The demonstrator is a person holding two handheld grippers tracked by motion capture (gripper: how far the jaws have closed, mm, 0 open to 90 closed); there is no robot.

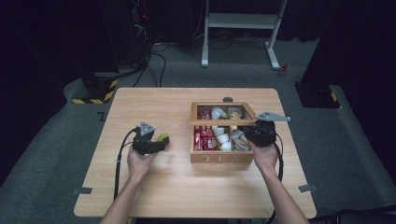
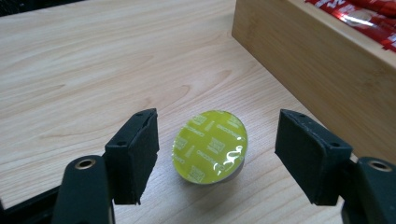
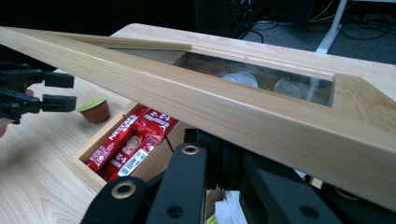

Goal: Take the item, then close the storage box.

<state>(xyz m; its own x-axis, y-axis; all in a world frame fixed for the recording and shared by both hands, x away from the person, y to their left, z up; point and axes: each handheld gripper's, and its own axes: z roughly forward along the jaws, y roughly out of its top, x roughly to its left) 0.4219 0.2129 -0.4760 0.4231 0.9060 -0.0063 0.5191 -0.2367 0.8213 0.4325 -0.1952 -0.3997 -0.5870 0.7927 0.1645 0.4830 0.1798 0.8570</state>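
The small round coffee capsule with the yellow-green foil top [image 2: 209, 146] sits on the table [image 2: 93, 70] squarely between the left gripper's [image 2: 215, 156] spread fingers [image 2: 135, 154], touching neither. The right gripper's [image 3: 219, 163] fingers are pinched on the wooden, glass-paned tea-box lid [image 3: 261, 126], holding it raised.

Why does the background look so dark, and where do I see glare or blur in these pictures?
High view: light falls on the pale wooden table, while the room behind sinks into black. Left gripper view: the round yellow-green foil-topped capsule shows a white glint and lies in sharp focus. Right gripper view: the glass-paned wooden lid reflects faintly, and the near jaws look soft.
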